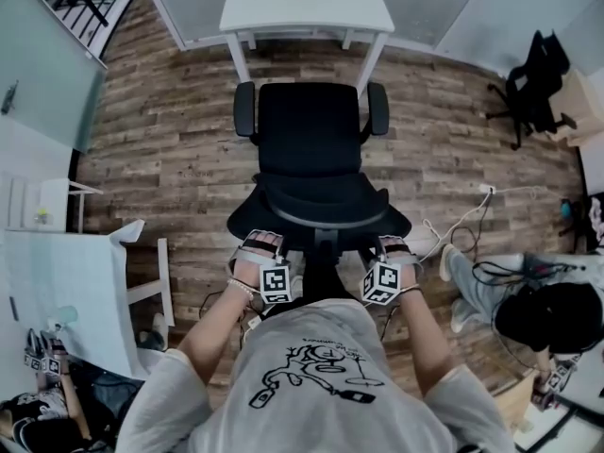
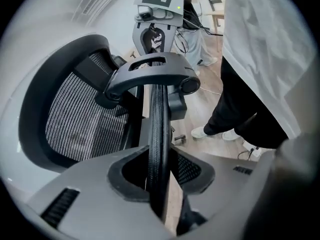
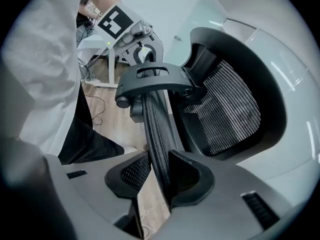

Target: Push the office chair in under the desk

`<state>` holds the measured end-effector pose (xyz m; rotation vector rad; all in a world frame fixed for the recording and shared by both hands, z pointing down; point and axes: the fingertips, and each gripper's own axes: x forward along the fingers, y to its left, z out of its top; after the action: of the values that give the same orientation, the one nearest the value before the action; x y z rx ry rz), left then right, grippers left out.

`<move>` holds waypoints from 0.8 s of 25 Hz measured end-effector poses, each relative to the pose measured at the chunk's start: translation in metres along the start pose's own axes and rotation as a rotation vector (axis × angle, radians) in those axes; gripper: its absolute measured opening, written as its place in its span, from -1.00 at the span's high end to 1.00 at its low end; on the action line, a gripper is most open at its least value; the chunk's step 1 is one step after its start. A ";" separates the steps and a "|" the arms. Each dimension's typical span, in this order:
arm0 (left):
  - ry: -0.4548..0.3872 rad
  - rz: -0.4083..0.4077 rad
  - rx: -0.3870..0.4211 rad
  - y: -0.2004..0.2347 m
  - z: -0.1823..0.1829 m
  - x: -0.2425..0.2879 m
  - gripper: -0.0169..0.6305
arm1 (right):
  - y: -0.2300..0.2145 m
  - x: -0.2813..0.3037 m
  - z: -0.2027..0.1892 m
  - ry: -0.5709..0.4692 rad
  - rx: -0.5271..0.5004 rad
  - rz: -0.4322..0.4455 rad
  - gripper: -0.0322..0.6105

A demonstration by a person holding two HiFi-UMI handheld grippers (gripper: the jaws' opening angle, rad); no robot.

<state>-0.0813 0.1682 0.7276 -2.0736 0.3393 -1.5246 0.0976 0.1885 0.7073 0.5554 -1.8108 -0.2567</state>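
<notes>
Head view: a black office chair (image 1: 310,149) stands mid-frame with its seat facing a white desk (image 1: 307,8) at twelve o'clock. It is just short of the desk, not yet under it. My left gripper (image 1: 260,245) and right gripper (image 1: 394,248) meet the backrest (image 1: 319,213) at seven and five o'clock.

Left gripper view: the jaws are narrow, clamped on the backrest's mesh-covered rim (image 2: 159,134).

Right gripper view: the same hold on the rim (image 3: 156,129), seemingly firm, though the lens distorts.

My worry is the armrests (image 1: 245,109), which sit about in line with the desk legs (image 1: 238,64). An uneven push could swivel the chair and knock one against a leg.
</notes>
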 end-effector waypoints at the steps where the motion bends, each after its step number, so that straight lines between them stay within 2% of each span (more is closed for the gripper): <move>1: -0.003 -0.007 0.000 0.002 -0.001 0.001 0.60 | -0.002 0.001 0.001 0.000 -0.001 0.000 0.48; 16: -0.032 -0.050 -0.019 0.018 -0.003 0.012 0.60 | -0.022 0.013 0.000 -0.015 -0.026 0.016 0.48; 20: -0.032 -0.069 -0.046 0.023 -0.006 0.017 0.57 | -0.029 0.018 0.002 -0.018 -0.028 0.011 0.48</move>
<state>-0.0788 0.1391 0.7295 -2.1633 0.2971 -1.5351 0.0990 0.1541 0.7088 0.5252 -1.8247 -0.2796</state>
